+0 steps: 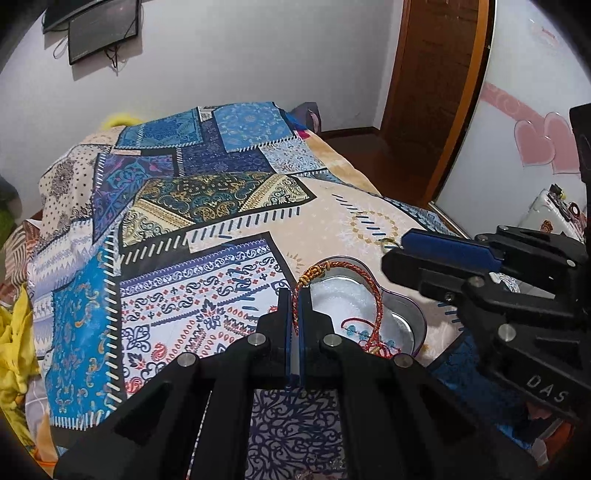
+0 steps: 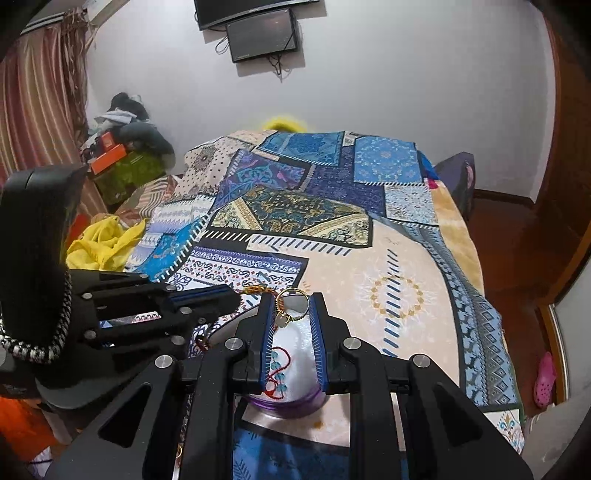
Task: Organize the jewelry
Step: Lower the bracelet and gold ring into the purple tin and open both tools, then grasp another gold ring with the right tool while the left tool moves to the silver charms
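— On the bed, what lies under you?

— A patchwork bedspread (image 1: 207, 229) in a white-walled room, dark screens (image 2: 262, 35) on the wall. My left gripper (image 1: 294, 295) is clamped on a red cord bracelet (image 1: 334, 267) over the heart-shaped tin (image 1: 410, 314). My right gripper (image 2: 293, 308) pinches a gold ring (image 2: 291, 304) above it.

— Any writing?

— "DAS" on my right gripper.

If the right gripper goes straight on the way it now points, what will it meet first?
Probably the heart-shaped tin just below: the right gripper, shut on a gold ring, points down over its white lining. Depth is unclear; it could pass over the far rim onto the bedspread.
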Tool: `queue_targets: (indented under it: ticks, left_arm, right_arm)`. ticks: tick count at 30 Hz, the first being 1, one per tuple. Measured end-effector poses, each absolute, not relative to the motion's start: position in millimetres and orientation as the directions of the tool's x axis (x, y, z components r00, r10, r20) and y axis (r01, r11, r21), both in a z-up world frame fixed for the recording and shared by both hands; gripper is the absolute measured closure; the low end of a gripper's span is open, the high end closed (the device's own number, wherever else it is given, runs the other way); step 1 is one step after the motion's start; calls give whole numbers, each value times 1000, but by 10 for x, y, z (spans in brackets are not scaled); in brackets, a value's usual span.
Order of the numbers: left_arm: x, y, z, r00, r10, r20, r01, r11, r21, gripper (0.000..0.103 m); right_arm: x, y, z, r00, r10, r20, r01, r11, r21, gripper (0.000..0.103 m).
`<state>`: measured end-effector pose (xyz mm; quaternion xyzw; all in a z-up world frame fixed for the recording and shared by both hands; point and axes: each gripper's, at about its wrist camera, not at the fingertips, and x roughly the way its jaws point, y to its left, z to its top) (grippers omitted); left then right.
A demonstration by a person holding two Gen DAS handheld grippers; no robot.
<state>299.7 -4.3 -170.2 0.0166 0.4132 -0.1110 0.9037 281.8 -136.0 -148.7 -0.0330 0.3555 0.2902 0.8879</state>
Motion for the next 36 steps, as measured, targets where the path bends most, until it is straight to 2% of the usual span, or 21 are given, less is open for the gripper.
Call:
queue_targets:
  ticks: [16, 18, 20, 22, 25, 27, 29, 32, 36]
  left_arm:
    - [3023, 39, -1760, 585, -218, -781, 203, 972, -120, 101]
    - [2991, 39, -1722, 590, -216, -778, 207, 972, -113, 101]
    - [2950, 41, -1679, 596, -214, -774, 210, 972, -107, 101]
    - [2897, 47, -1628, 603, -215, -768, 210, 972, -107, 100]
    - [2808, 71, -1550, 613, -214, -760, 205, 973, -109, 92]
    - [2754, 85, -1508, 620, -206, -757, 197, 975, -104, 74]
    - [2682, 111, -1451, 633, -199, -748, 187, 977, -102, 67]
    - [2574, 172, -1374, 643, -192, -742, 170, 980, -106, 62]
    - [2416, 277, -1294, 651, -183, -736, 138, 983, -122, 49]
  right_arm:
    - [2955, -1366, -1709, 477, 494, -727, -521, 825, 218, 85]
    - [2946, -1366, -1708, 470, 489, -734, -522, 825, 215, 83]
    - [2913, -1370, -1682, 482, 478, -734, -520, 831, 199, 75]
    - [2875, -1384, -1636, 497, 476, -725, -519, 833, 192, 72]
    - [2814, -1417, -1554, 510, 484, -711, -517, 833, 196, 71]
    - [2757, -1448, -1491, 526, 479, -703, -512, 838, 189, 71]
    - [2705, -1468, -1439, 541, 470, -697, -507, 844, 176, 71]
    - [2618, -1496, -1364, 558, 465, -688, -503, 848, 165, 71]
    - [2452, -1521, -1267, 577, 465, -671, -510, 847, 149, 71]
